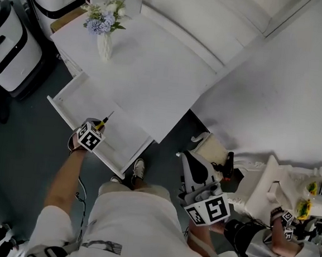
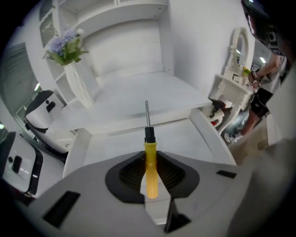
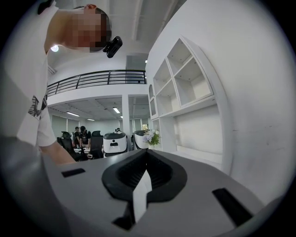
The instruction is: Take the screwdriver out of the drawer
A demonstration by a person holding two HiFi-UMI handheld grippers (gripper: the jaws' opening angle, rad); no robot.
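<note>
My left gripper (image 1: 93,131) is shut on the yellow handle of the screwdriver (image 1: 101,123), held above the open white drawer (image 1: 68,97). In the left gripper view the screwdriver (image 2: 151,167) lies gripped between the jaws of the left gripper (image 2: 151,187). Its black collar and metal shaft point out over the drawer (image 2: 194,139) and the desk top (image 2: 138,90). My right gripper (image 1: 194,170) hangs apart at the lower right, away from the desk. In its own view the right gripper (image 3: 142,187) is shut with nothing between the jaws, facing white shelves (image 3: 185,88).
A vase of flowers (image 1: 106,29) stands on the white desk (image 1: 155,68). White machines (image 1: 8,47) sit on the floor to the left. A white dressing table (image 1: 271,182) and another person (image 1: 285,245) are at the lower right. My shoes (image 1: 138,168) are just below the drawer.
</note>
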